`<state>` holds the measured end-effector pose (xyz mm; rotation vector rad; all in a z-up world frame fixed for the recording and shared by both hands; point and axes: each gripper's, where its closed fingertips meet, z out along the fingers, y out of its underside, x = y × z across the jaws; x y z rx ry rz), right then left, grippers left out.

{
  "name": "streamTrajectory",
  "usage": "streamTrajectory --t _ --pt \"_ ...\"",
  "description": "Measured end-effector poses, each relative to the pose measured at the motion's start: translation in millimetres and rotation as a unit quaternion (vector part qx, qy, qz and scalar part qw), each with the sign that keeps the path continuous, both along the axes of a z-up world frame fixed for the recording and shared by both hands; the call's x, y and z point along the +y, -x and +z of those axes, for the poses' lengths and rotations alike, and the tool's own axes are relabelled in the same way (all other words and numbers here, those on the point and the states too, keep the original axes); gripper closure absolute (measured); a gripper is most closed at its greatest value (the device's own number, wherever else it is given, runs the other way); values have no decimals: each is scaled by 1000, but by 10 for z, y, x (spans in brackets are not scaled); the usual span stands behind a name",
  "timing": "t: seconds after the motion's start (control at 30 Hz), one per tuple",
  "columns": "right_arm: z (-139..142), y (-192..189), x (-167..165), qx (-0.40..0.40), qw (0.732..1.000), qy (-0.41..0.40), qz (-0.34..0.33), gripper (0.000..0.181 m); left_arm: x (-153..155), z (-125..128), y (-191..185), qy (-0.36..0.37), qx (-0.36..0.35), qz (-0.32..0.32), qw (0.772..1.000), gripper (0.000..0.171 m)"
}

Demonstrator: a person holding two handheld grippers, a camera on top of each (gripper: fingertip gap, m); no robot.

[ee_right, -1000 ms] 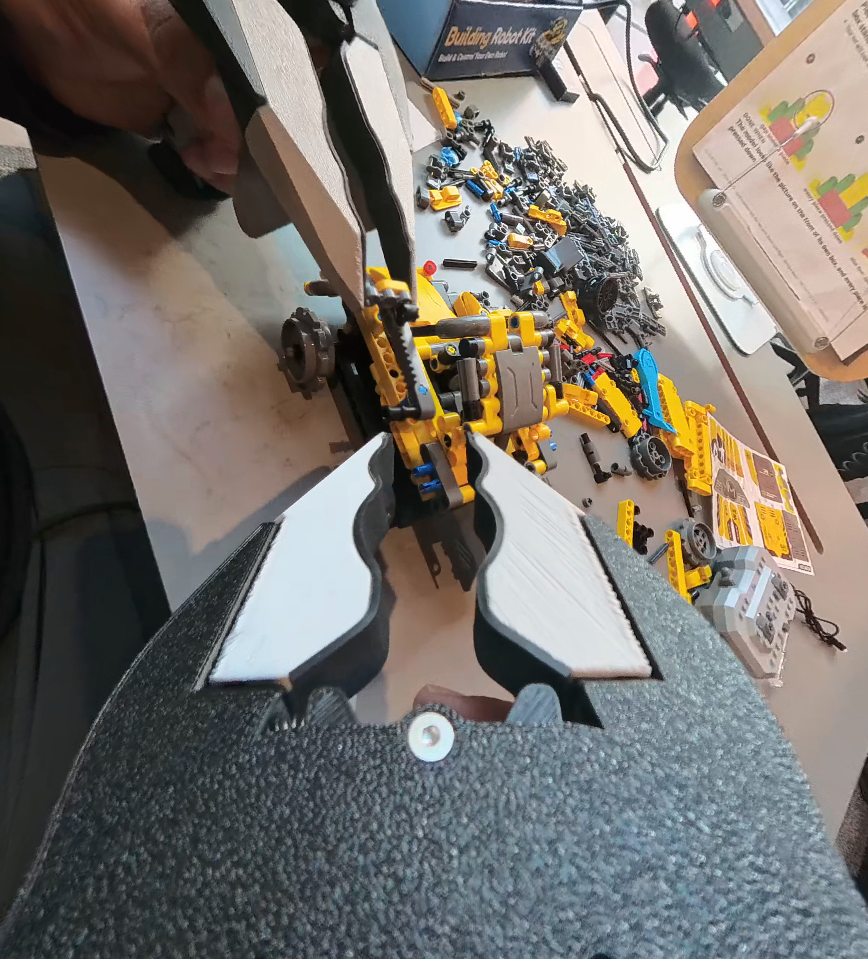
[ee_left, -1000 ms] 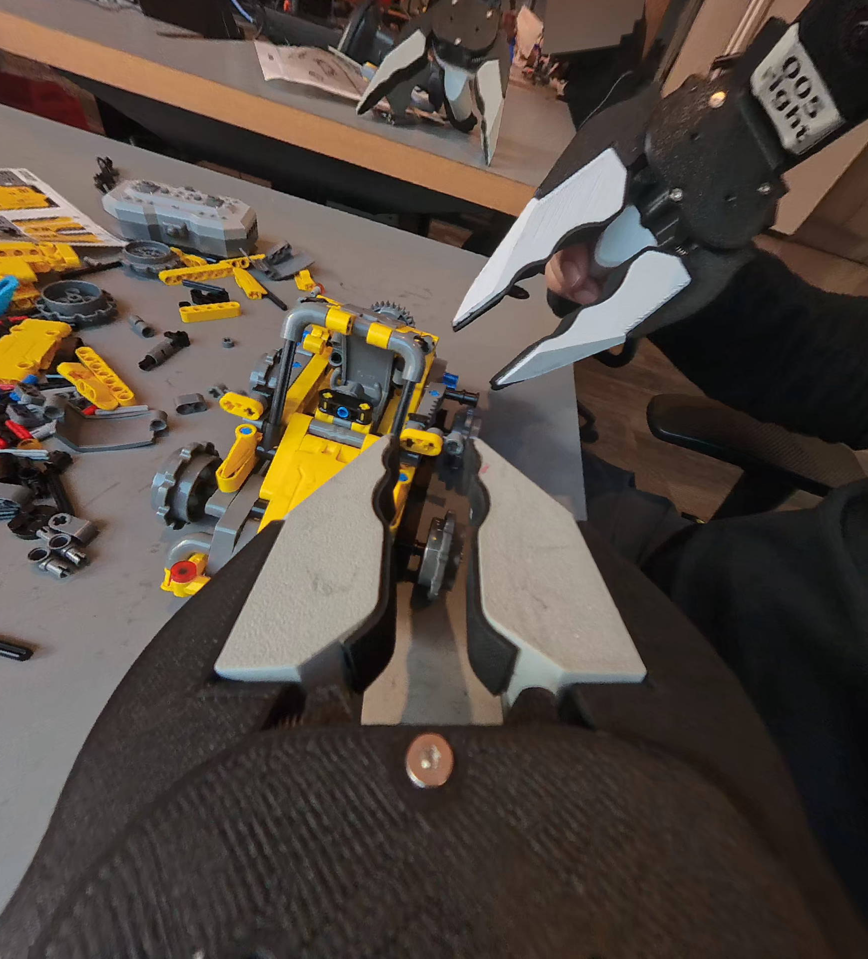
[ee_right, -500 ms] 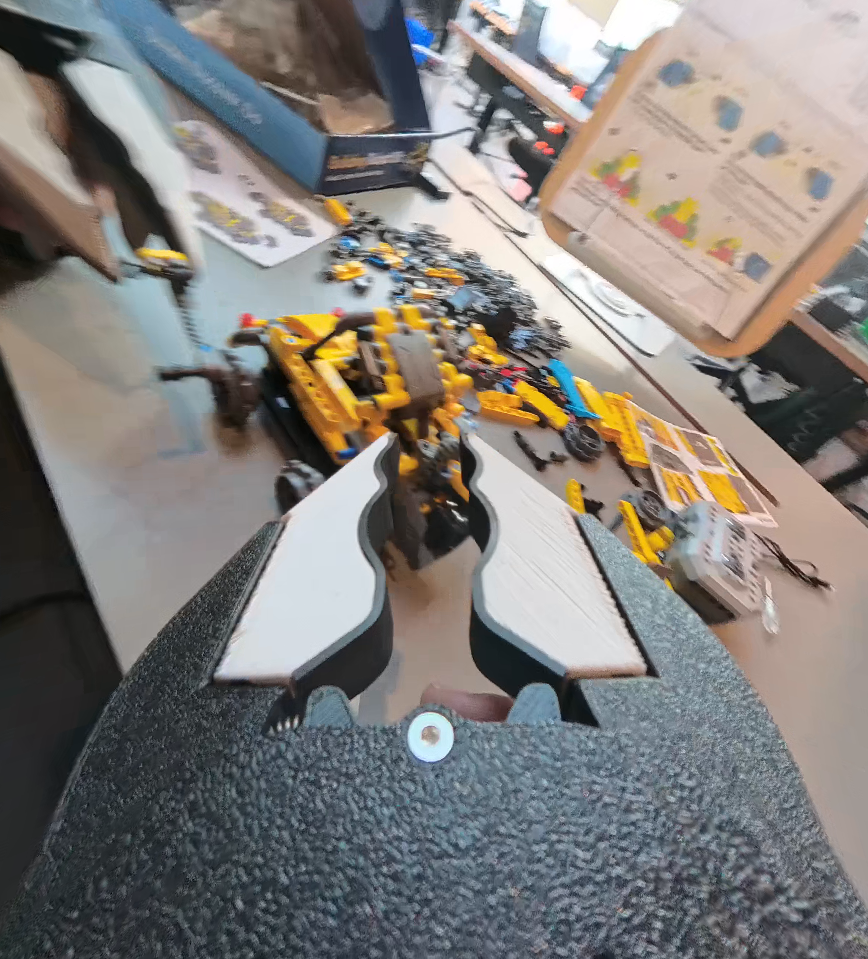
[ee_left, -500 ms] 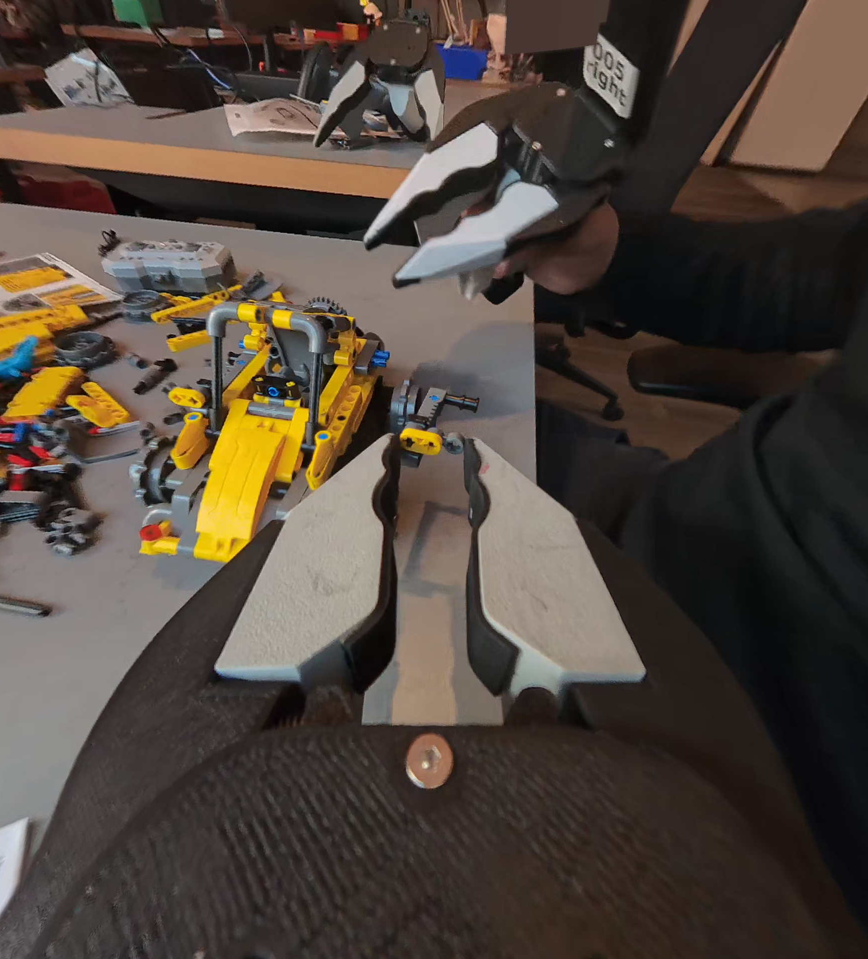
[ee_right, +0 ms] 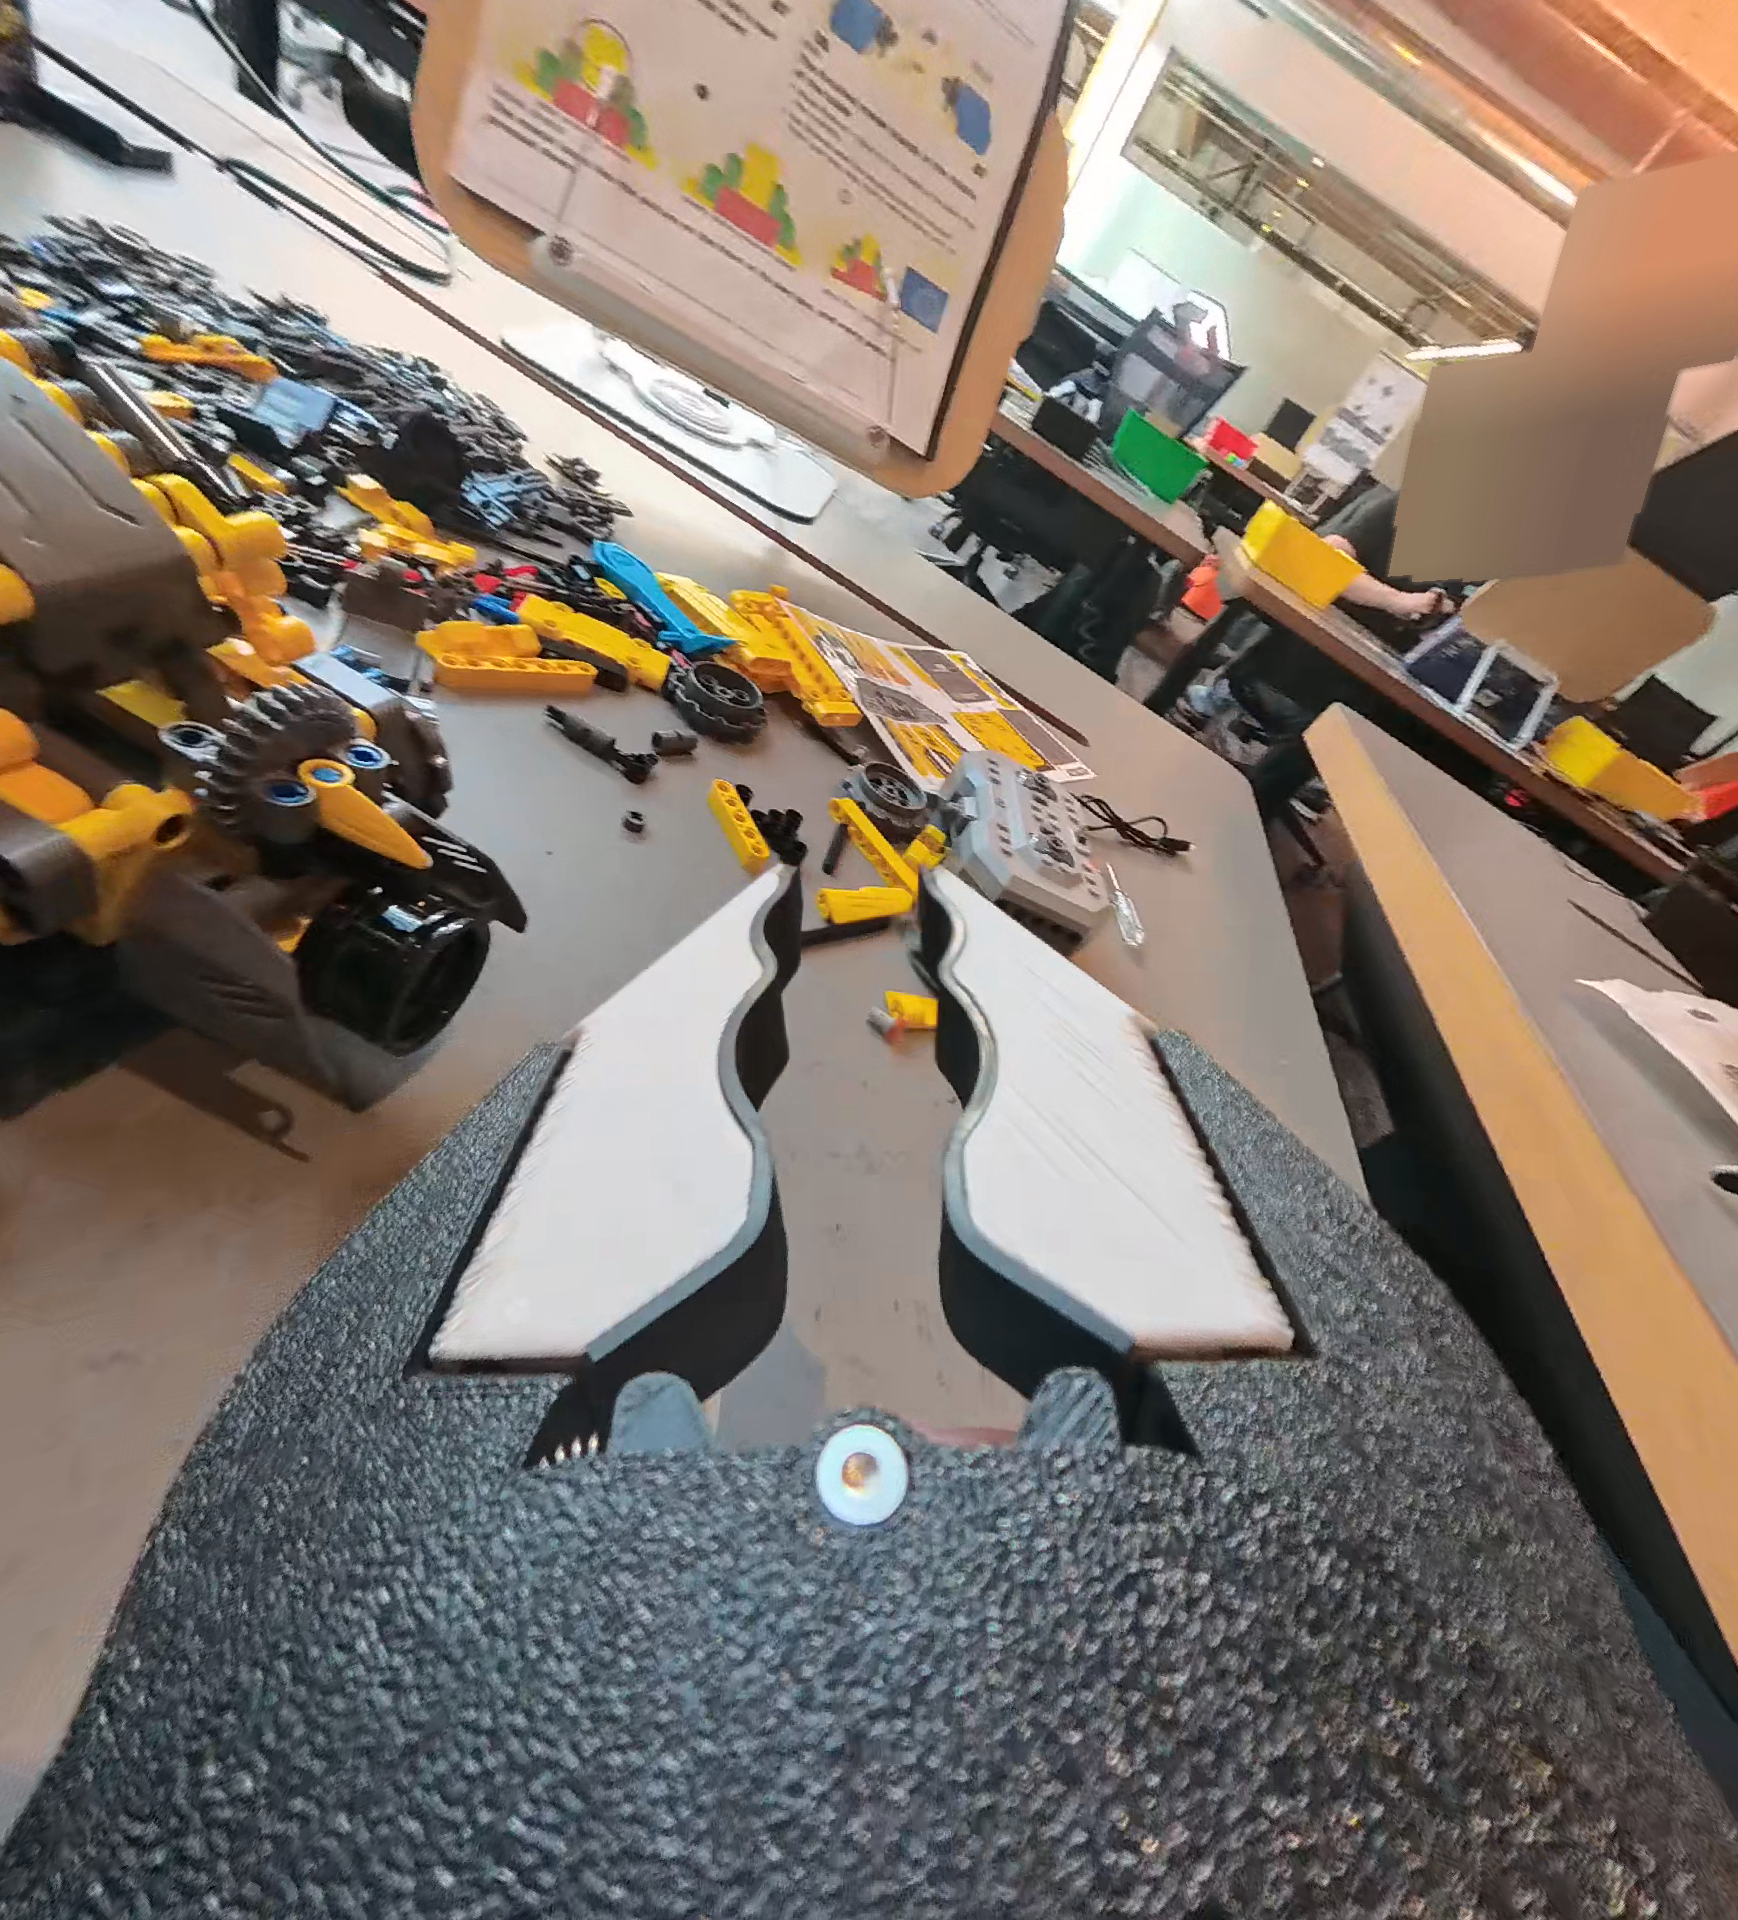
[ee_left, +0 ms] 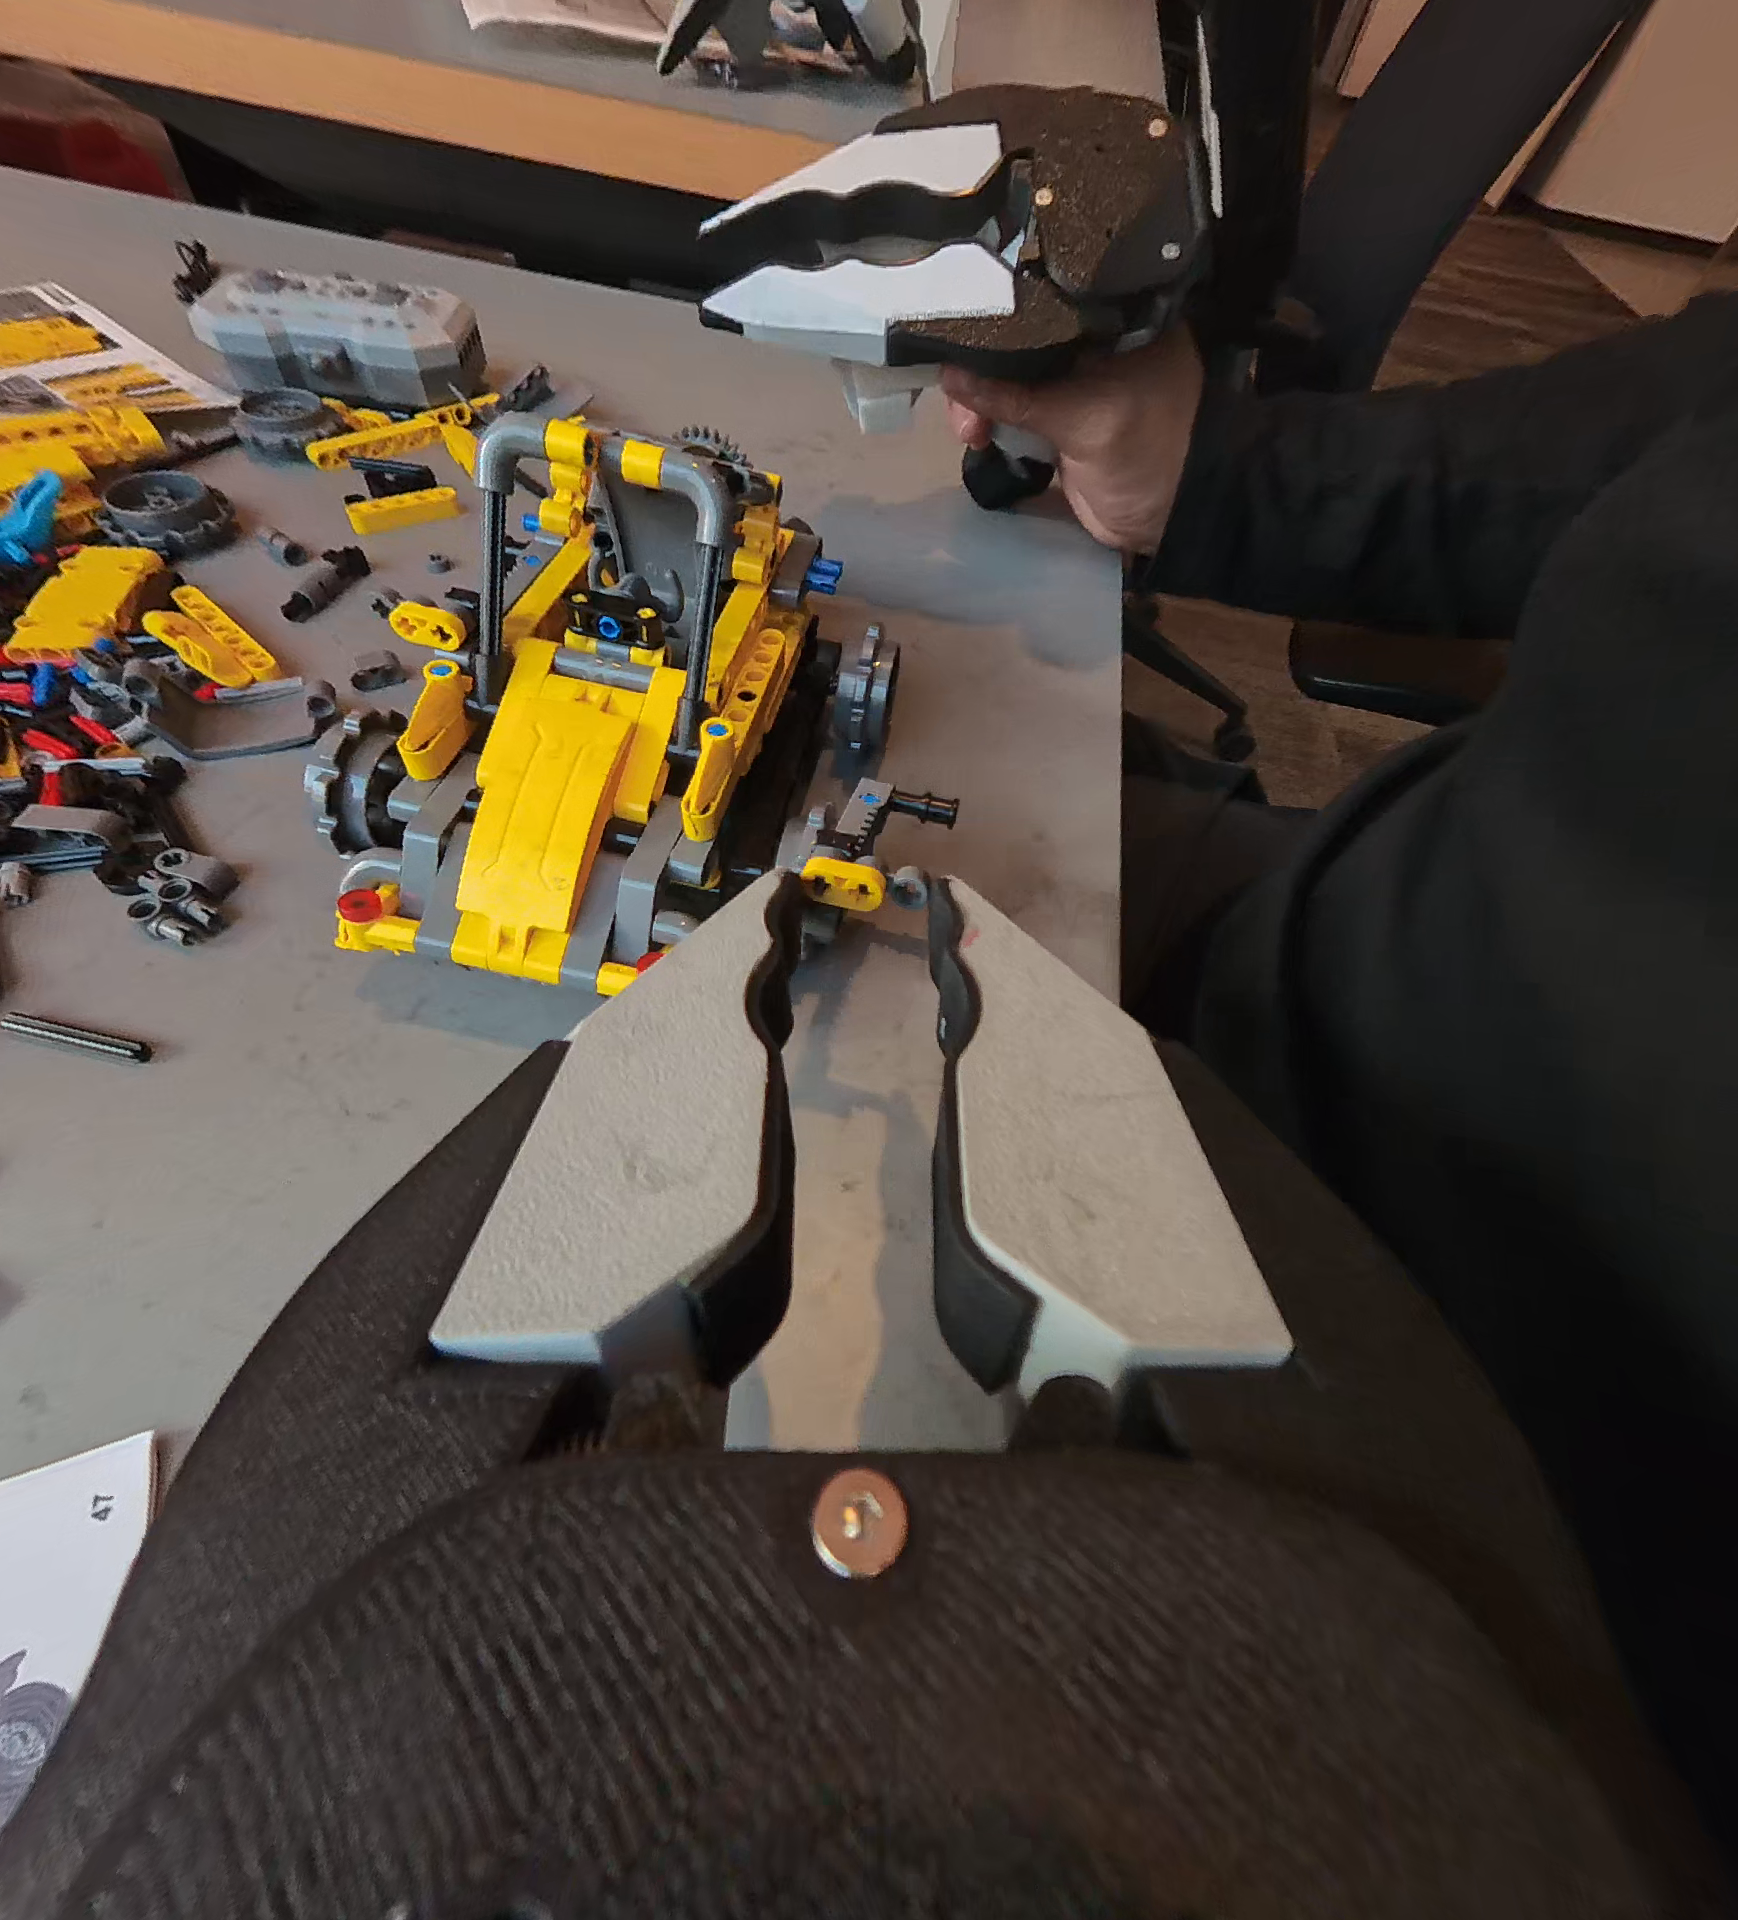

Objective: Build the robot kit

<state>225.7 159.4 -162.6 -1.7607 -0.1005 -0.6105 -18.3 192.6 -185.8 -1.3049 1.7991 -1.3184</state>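
A yellow and grey brick vehicle stands on the grey table. It also shows at the left of the right wrist view. My left gripper is just off the vehicle's front right corner. It is shut on a small sub-assembly made of a yellow connector, a grey toothed piece and a black pin. My right gripper is open and empty. It hovers above the table's right edge behind the vehicle and points at loose yellow beams.
Loose yellow, black and blue parts cover the left of the table. A grey battery box and a leaflet lie at the far end. A booklet lies near left. A board with sheets stands behind. The table edge is close on the right. One gripper's finger ends stand about 25 cm off the other's.
My left gripper has pulled back from the vehicle with the small sub-assembly in it. My right gripper has lifted off the vehicle and swung toward the table's far end.
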Motion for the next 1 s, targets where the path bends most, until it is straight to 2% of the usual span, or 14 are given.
streamTrajectory --t 0.3,0.6,0.73,1.0 --pt "-152 -34 64 -35 998 52 -30 169 21 36 30 12 -10 -3 1000 150" --pt "-191 -24 71 -51 996 66 -35 171 16 113 69 33 -30 -14 999 150" --pt "-213 2 70 -56 995 74 -31 181 11 137 82 34 -38 -17 999 150" --pt "-218 -8 66 -58 995 76 -36 181 15 165 96 45 -44 -21 998 150"
